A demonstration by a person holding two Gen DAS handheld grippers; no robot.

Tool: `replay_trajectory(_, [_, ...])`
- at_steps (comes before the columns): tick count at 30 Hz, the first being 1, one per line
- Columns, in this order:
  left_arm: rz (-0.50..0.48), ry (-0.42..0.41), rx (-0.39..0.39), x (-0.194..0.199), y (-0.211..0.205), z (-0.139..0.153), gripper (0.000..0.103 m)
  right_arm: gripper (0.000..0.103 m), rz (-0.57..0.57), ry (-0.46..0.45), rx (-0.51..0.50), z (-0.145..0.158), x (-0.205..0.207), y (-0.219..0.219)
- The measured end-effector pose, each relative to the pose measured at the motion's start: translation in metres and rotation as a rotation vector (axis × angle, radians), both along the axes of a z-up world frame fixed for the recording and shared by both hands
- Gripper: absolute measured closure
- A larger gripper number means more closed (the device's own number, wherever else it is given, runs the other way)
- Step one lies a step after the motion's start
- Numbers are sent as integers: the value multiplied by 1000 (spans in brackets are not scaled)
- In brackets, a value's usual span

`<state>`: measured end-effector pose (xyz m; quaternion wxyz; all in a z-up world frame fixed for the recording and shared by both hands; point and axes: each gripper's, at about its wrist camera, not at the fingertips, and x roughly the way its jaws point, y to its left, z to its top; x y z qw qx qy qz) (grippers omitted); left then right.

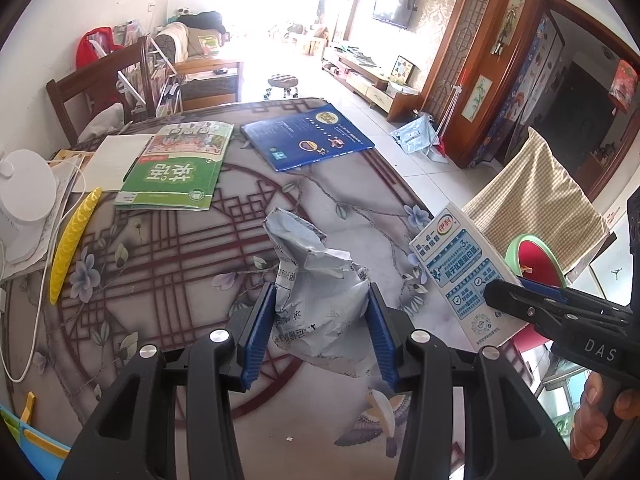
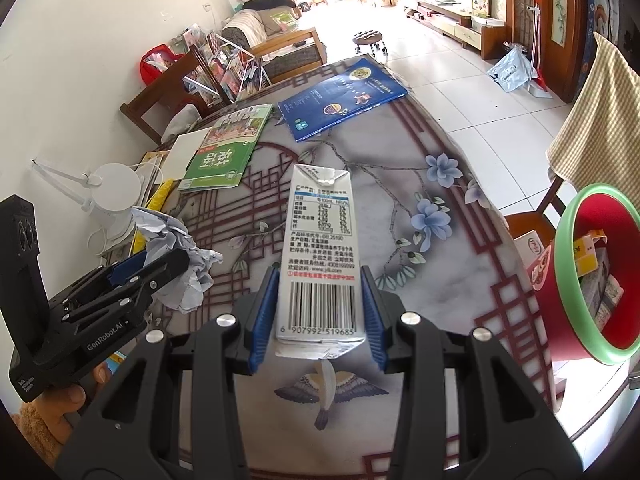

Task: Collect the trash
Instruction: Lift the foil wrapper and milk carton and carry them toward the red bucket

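In the left wrist view, the left hand-held gripper (image 1: 322,330) is clamped on a crumpled grey plastic bag (image 1: 316,292), its blue pads pressing the bag from both sides, and the bag rises up and away from the jaws above the patterned surface (image 1: 168,264). The bin (image 1: 536,262), red inside with a green rim, lies to the right of this bag, past the surface's edge and beyond the milk carton (image 1: 460,276) that the right hand-held gripper (image 1: 516,300) carries between the bag and the bin. Its jaws are seen side-on here. So the carton, not the bag, is the nearer of the two to the bin, and I judge the right hand should drop first. In the right wrist view, the right hand-held gripper (image 2: 320,312) grips the milk carton (image 2: 320,252) near its barcode end, pads touching both narrow sides; the carton's long axis runs straight ahead along the fingers, its folded top pointing away. The bin (image 2: 592,272) stands to the right of the carton, beside the surface's edge, mouth tilted toward the camera with boxes already inside. The coming move therefore turns on a swing rightward from the carton's present place. The crumpled bag (image 2: 176,264), in the left hand-held gripper (image 2: 136,272), is left of the carton, farther from the bin.
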<state>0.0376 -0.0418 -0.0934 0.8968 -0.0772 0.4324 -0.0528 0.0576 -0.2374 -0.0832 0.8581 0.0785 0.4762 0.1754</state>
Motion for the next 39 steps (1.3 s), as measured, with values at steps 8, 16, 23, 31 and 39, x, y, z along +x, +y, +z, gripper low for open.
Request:
replay_trajectory(8, [7, 4, 14, 4, -16, 1, 60, 64, 16, 1, 7, 0, 3, -9])
replay_trajectory(16, [31, 9, 27, 7, -38, 3, 60, 64, 48, 3, 16, 0, 12, -32])
replay_trajectory(23, [40, 13, 41, 9, -65, 4, 60, 64, 66, 8, 31, -1, 19, -55])
replay_trajectory(31, [48, 16, 45, 11, -96, 5, 60, 65, 76, 8, 35, -1, 23, -85])
replay_trajectory(39, [68, 31, 48, 12, -119, 3, 60, 66, 92, 44, 38, -14, 30, -107])
